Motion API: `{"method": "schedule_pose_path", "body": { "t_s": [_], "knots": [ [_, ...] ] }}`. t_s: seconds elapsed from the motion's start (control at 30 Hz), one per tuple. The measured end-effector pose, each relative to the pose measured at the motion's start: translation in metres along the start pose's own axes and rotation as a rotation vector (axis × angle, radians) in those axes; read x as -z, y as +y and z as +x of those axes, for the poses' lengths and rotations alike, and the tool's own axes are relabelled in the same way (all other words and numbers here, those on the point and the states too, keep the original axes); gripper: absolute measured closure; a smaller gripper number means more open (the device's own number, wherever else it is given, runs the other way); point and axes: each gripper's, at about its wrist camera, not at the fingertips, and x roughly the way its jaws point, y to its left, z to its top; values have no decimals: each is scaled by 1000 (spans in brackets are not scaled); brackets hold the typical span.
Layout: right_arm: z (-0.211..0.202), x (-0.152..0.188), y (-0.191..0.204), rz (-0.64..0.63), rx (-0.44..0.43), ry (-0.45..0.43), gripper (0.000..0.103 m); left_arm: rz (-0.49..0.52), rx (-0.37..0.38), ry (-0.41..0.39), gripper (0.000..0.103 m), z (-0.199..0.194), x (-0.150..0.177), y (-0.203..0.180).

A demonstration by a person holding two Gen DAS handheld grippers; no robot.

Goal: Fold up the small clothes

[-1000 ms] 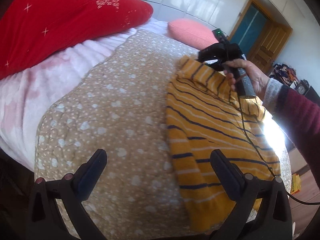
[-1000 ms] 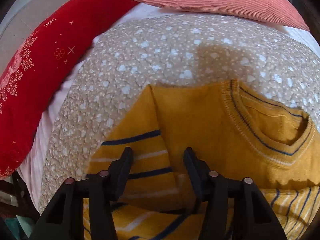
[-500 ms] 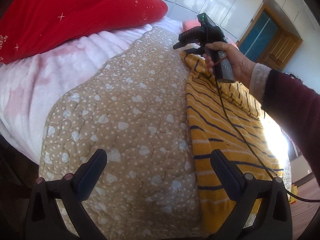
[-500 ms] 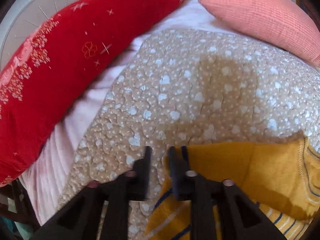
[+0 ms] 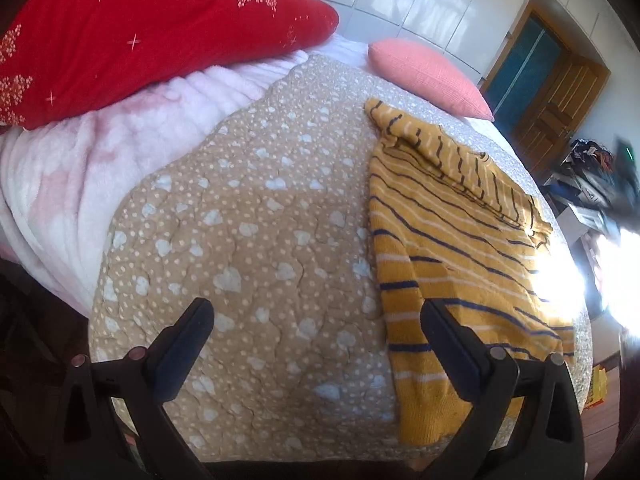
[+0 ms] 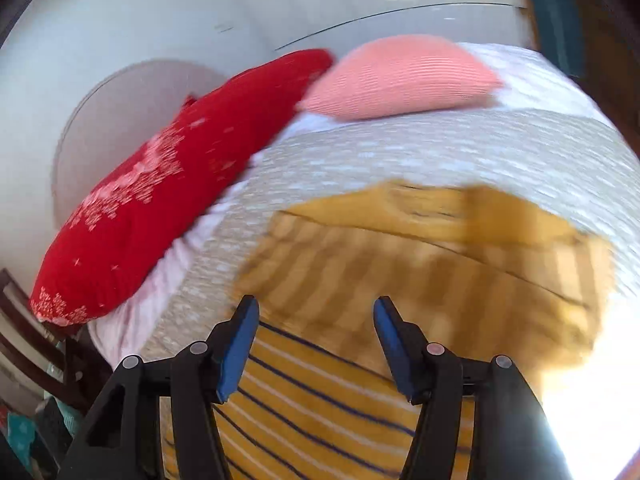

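A yellow sweater with navy and white stripes [image 5: 448,232] lies on the beige heart-print quilt [image 5: 248,220], a sleeve folded across its top. My left gripper [image 5: 316,316] is open and empty, low over the quilt, its right finger at the sweater's lower hem. My right gripper [image 6: 316,320] is open and empty above the sweater [image 6: 400,264]; that view is blurred by motion. The right gripper does not show in the left wrist view.
A red pillow [image 5: 140,32] and a pink pillow [image 5: 428,76] lie at the head of the bed on a pink-white blanket [image 5: 80,168]. A wooden door [image 5: 556,96] and clutter [image 5: 596,176] stand at the right. The bed edge runs under my left gripper.
My right gripper was shut on the sweater's sleeve near the far corner; it has let go, opened and pulled back away from the sweater. The sleeve now lies folded.
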Motion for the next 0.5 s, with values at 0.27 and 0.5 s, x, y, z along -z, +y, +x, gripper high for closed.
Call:
{"method": "schedule_pose_path", "body": {
  "t_s": [0.27,0.5],
  "knots": [
    [-141,68,-85,-152,730,-31,38,-3,55,39,0,9,2,-13],
    [-117,152,-85,134,102,73,33,-67,284,153,0,42,2,-22]
  ]
}}
